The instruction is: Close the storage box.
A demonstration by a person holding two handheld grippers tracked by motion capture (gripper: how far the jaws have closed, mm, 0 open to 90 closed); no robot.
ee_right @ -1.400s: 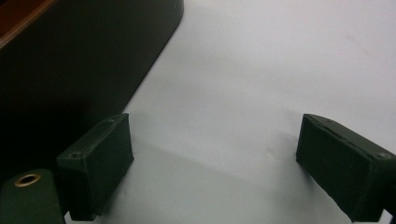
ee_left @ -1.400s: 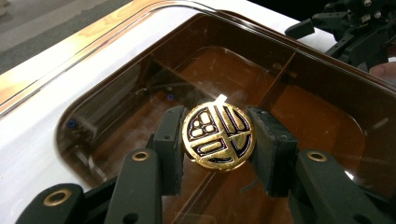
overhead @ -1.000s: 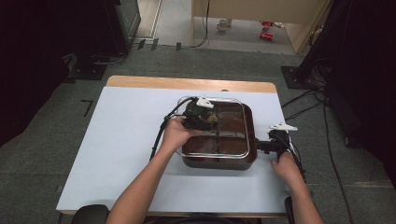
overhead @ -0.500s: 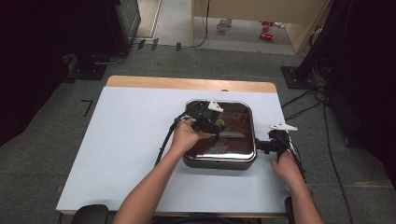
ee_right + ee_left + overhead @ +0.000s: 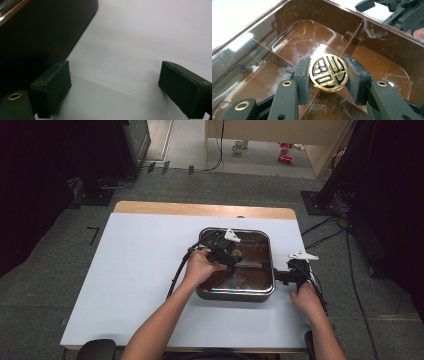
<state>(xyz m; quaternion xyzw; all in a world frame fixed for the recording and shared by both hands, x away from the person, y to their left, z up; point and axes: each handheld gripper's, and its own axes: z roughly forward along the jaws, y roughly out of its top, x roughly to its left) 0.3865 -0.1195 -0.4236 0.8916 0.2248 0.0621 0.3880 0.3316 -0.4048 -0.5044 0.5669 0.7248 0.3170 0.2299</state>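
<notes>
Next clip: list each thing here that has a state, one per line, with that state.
Left gripper: shut on the gold knob, fingers pressing both sides.
Gold knob: gripped, sitting on the glass lid.
Glass lid: lying closed over the pan, not lifted.
Pan: resting flat on the table, covered.
Right gripper: open, nothing between its fingers, beside the pan's right edge.

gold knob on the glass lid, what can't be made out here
- Gold knob, left gripper view: its base under the disc is hidden by the disc and the left gripper.
- Pan contents, high view: blurred by glare on the brown glass lid.
- Right gripper, right gripper view: the dark pan side is cut off by the frame edge.
</notes>
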